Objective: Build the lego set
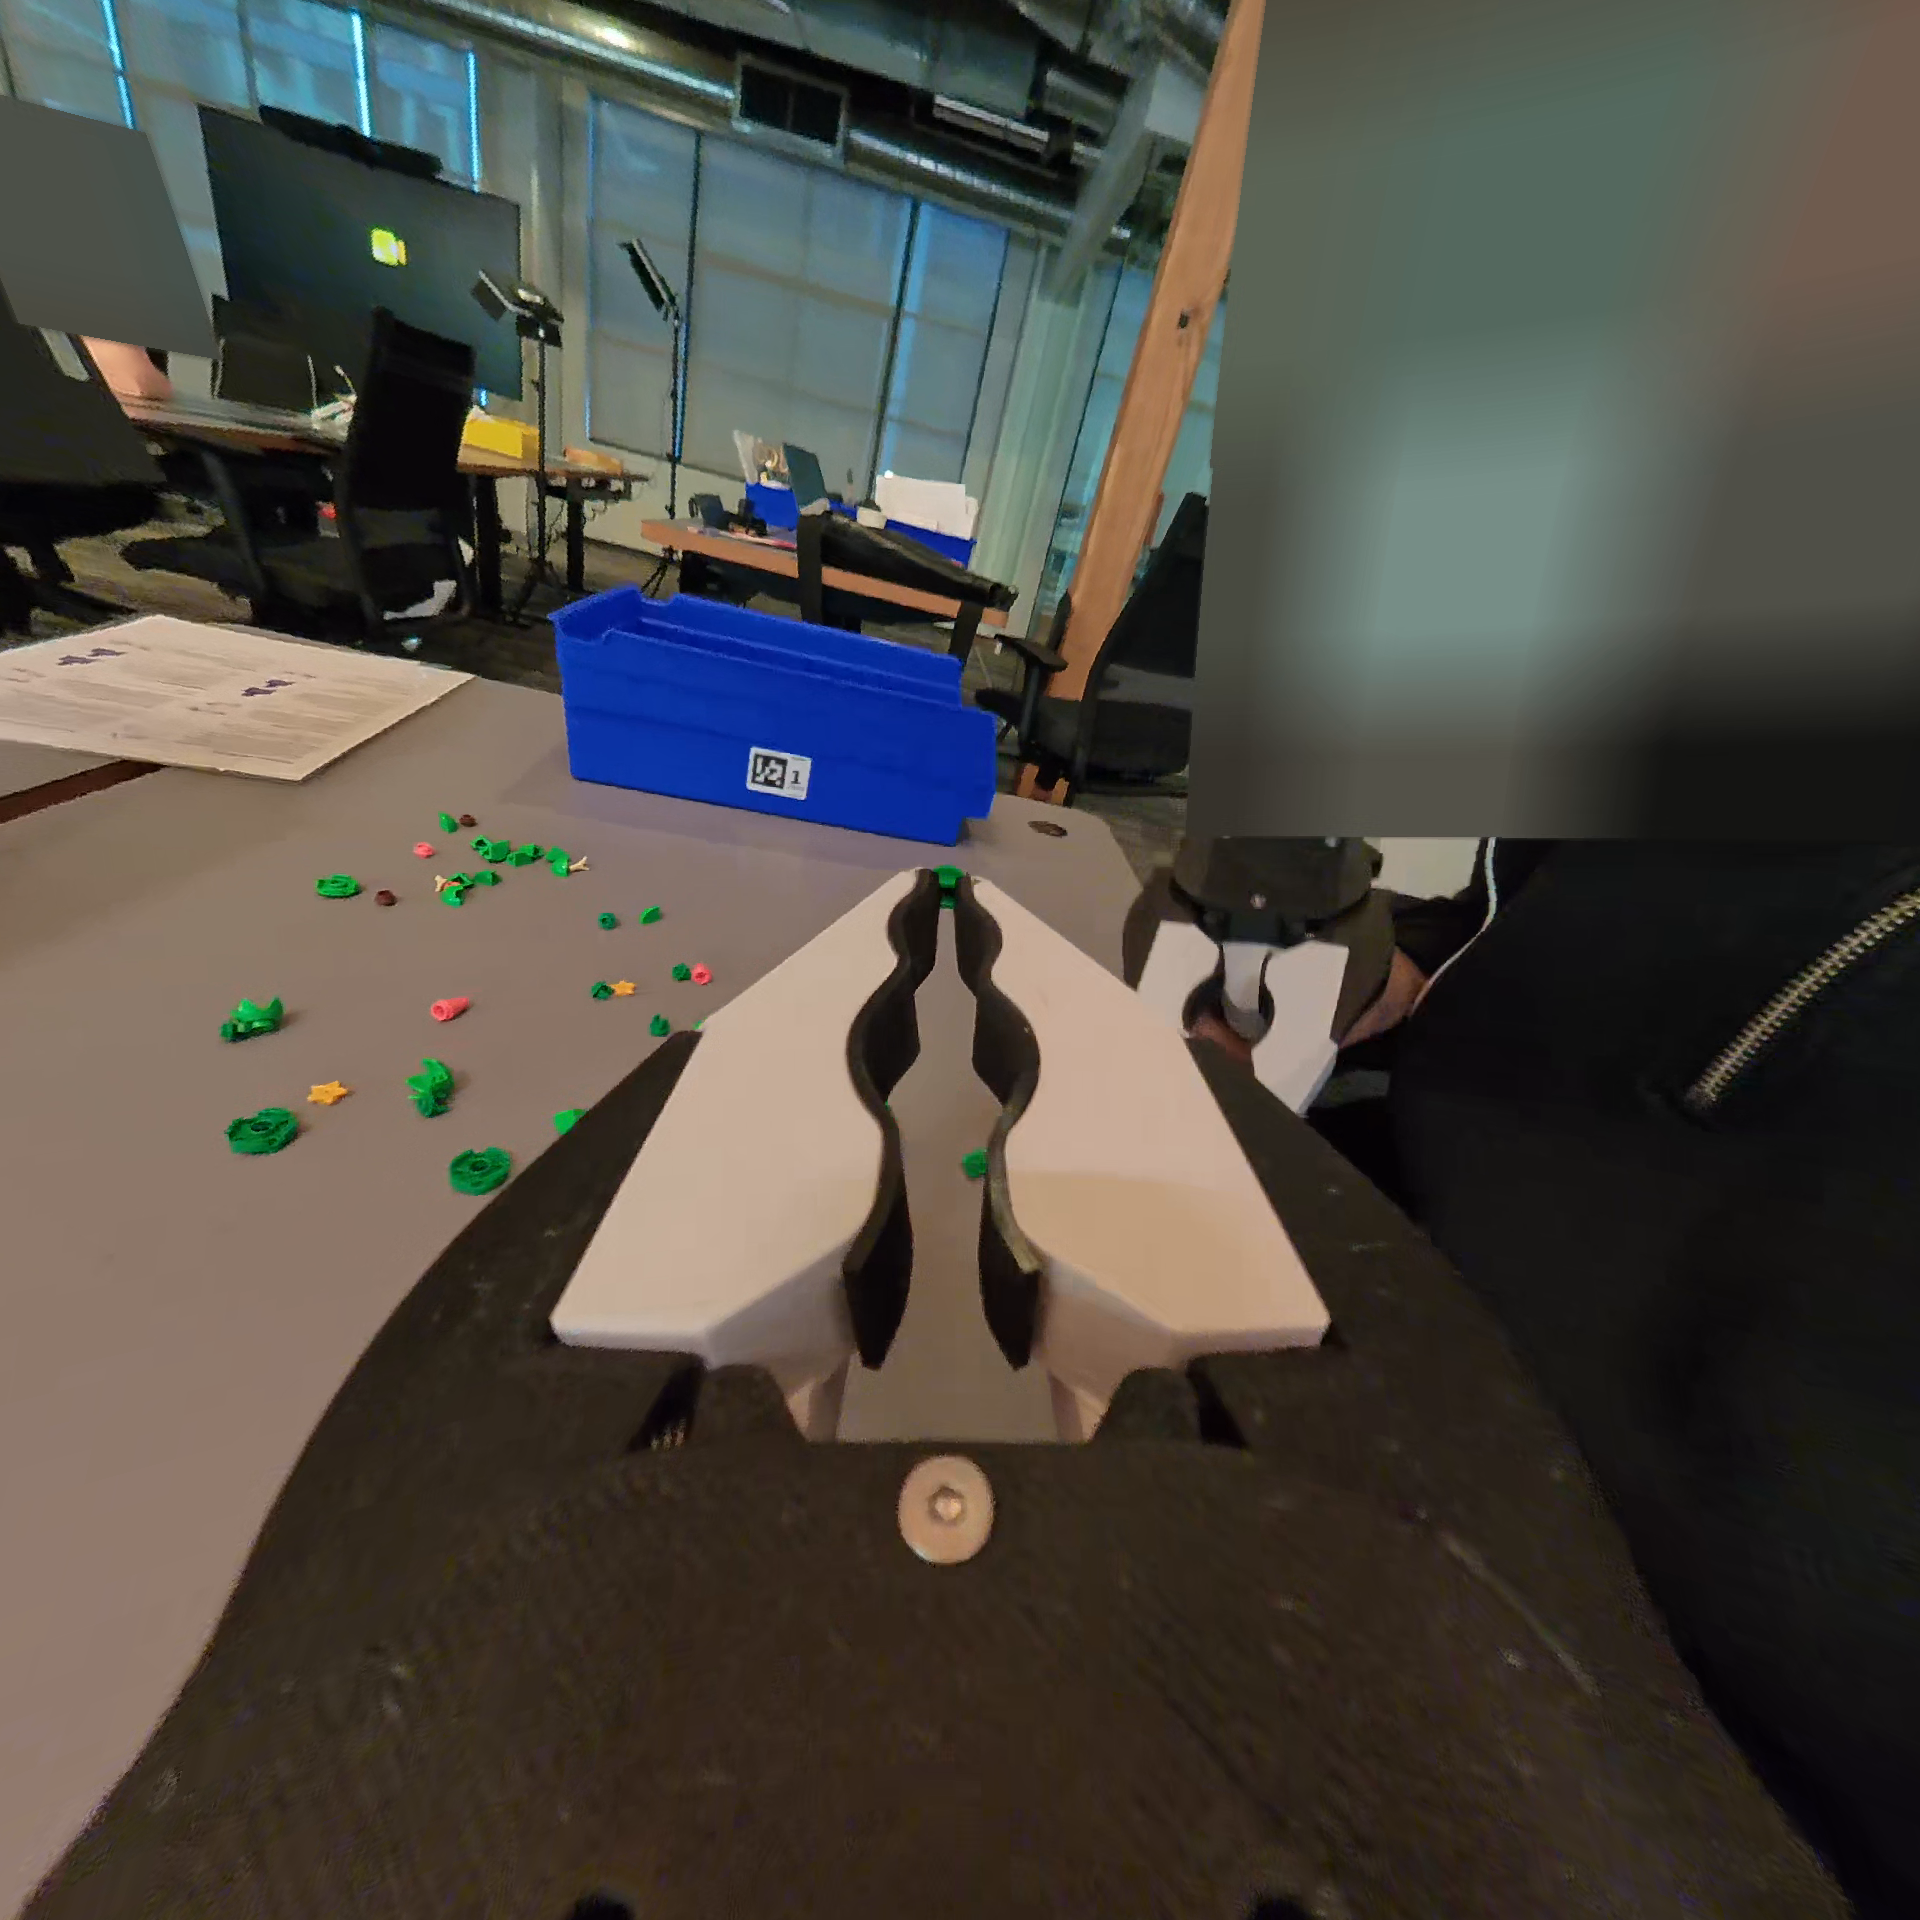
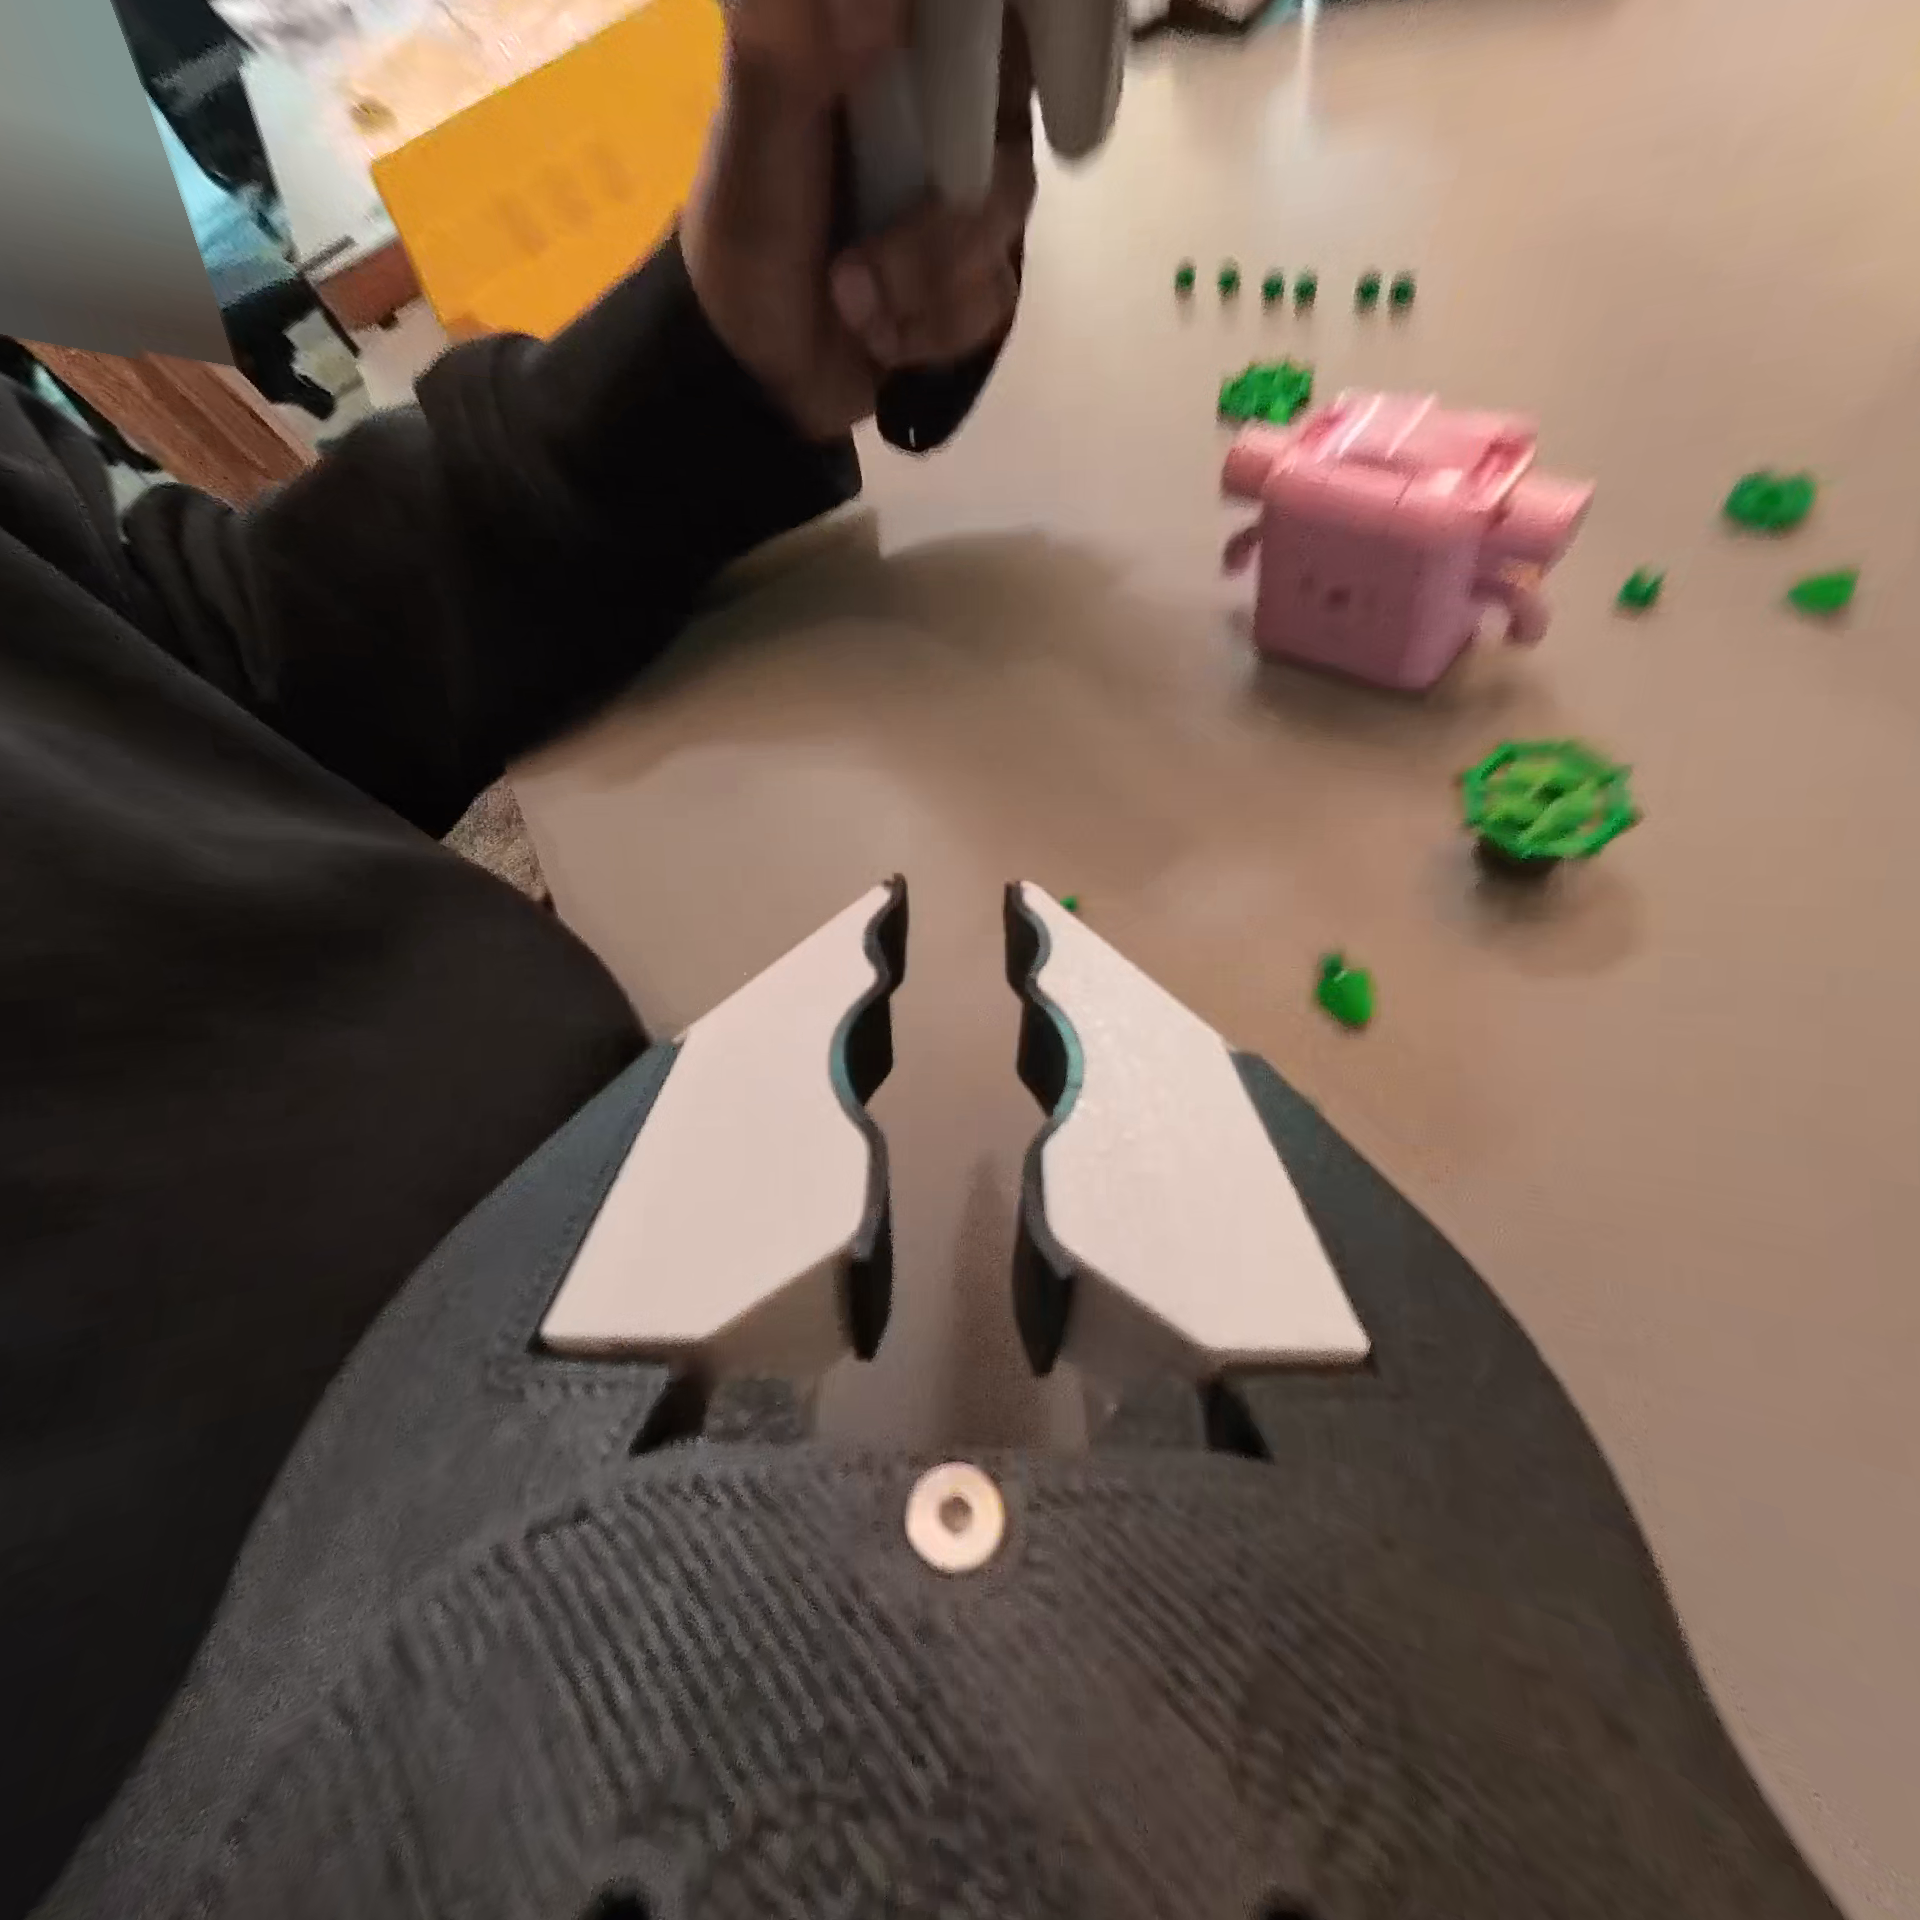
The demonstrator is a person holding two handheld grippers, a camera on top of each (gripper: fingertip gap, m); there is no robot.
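An open-plan office used as a lab is shown. Behind the grey counter point(image 1: 312, 1299), at 11 o'clock, a large dark monitor point(image 1: 353, 249) and black office chairs point(image 1: 405, 468) are seen at wooden desks point(image 1: 540, 473). At 12 o'clock, tall blinded windows point(image 1: 790, 322) and light stands point(image 1: 665, 343) are seen under exposed ceiling ducts point(image 1: 831, 94). A blue storage bin point(image 1: 769, 717) is set on the counter.

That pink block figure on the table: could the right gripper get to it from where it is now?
Probably yes. The right gripper is open and empty, and the pink figure stands ahead to its right across bare table. Only small green pieces lie nearby, off the direct path.
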